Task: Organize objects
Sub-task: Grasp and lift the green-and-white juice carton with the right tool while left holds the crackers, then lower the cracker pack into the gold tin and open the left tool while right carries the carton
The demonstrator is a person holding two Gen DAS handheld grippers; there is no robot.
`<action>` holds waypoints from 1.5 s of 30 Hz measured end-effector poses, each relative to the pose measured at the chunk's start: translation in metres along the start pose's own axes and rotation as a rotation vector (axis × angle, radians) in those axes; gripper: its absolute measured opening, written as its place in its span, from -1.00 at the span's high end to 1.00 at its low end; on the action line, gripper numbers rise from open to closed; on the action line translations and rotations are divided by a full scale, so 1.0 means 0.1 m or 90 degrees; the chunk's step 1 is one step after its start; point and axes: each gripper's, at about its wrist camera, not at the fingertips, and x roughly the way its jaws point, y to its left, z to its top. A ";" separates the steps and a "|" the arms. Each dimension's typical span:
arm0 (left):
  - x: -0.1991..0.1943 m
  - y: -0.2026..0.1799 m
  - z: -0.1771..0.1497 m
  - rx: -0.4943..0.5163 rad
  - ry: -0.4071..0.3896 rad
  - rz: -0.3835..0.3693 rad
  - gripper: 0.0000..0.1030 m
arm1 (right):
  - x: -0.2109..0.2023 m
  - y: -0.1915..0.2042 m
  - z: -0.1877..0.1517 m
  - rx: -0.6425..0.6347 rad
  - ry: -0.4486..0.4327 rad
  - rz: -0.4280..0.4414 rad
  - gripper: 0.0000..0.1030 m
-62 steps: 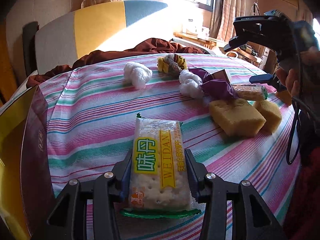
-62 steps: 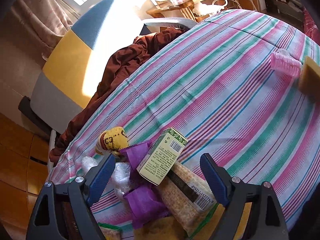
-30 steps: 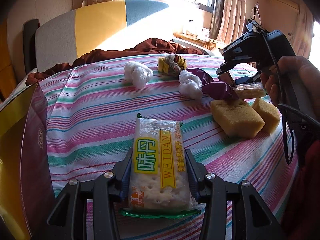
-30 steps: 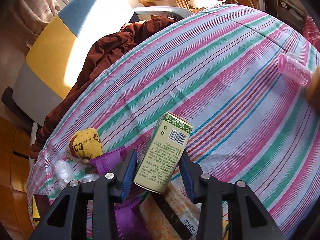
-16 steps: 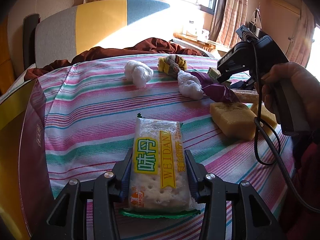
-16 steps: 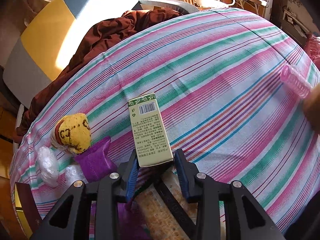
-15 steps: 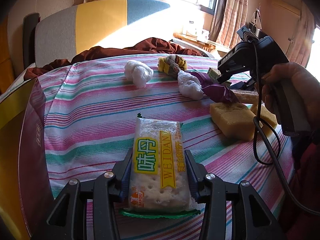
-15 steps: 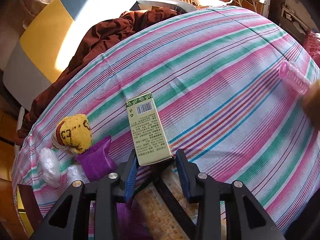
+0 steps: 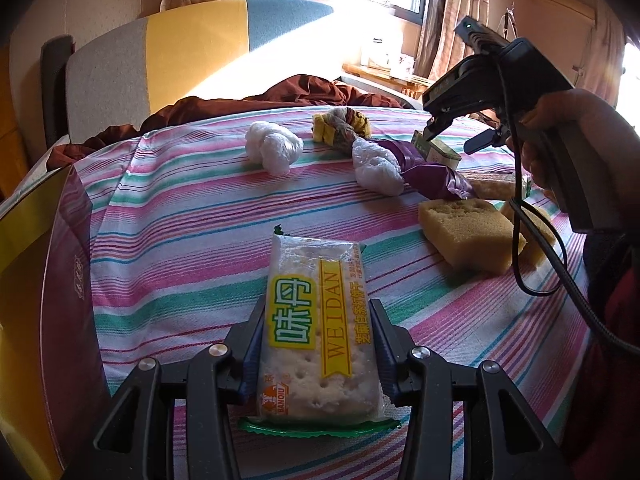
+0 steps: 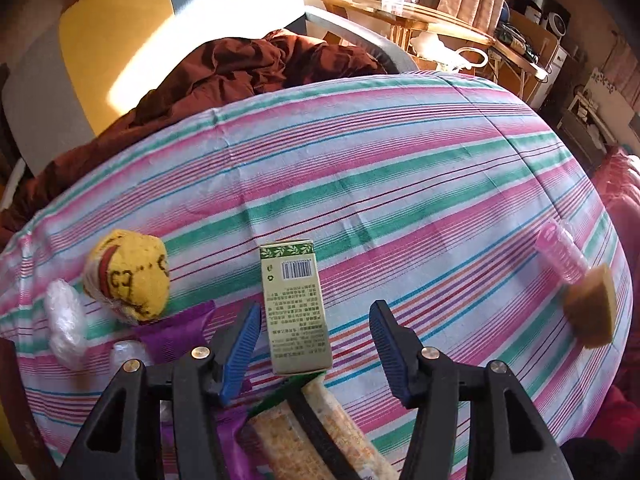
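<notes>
Striped cloth covers the counter [image 9: 192, 216]. Left claw [image 9: 318, 354] is clamped on the cracker packet [image 9: 316, 332] near the front edge. Further back, the right claw [image 10: 316, 346] has just been spreading apart; the green box [image 10: 294, 304] lies flat between its pads (probably untouched).

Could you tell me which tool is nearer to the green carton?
Right. The right tool hangs just over the green carton, jaws open and apart from its sides. The left tool is across the table, shut on the cracker pack.
</notes>
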 end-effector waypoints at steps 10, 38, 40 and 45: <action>-0.02 -0.10 -0.01 0.027 0.006 0.039 0.08 | 0.06 -0.11 -0.20 -0.007 0.022 0.033 0.41; -1.71 1.83 0.05 -0.173 -0.051 0.237 0.09 | -0.56 0.30 -0.21 -0.095 -0.155 0.059 0.42; -1.74 2.17 0.01 -0.206 -0.043 0.268 0.09 | -0.59 0.37 -0.23 -0.111 -0.168 0.056 0.42; -1.67 2.80 -0.13 -0.269 -0.006 0.302 0.09 | -0.61 0.46 -0.26 -0.136 -0.176 0.053 0.42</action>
